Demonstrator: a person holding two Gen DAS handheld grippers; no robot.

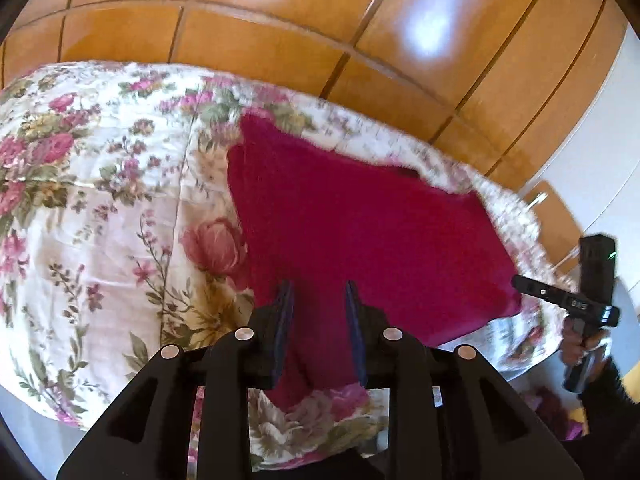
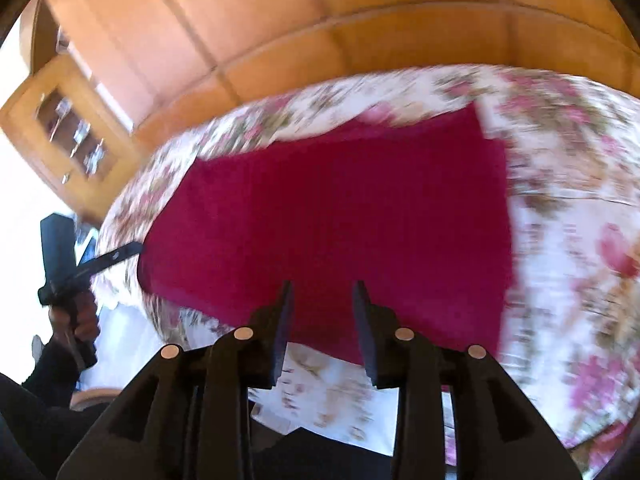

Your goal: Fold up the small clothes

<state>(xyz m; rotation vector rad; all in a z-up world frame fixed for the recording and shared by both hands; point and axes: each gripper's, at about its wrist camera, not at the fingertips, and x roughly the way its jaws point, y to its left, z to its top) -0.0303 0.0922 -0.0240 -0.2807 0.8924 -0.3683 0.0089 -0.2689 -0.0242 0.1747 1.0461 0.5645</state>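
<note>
Both tools [image 1: 319,292] [image 2: 322,292] gape above magenta cloth's [image 2: 340,216] near edge.

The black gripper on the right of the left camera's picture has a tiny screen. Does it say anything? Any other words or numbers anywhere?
Small screen on the right gripper's body: lit characters, too small and blurred to read.
Red garment: no label or print showing.
Floral bedspread: flowers only, no words.
Wooden cupboards: no text.
</note>
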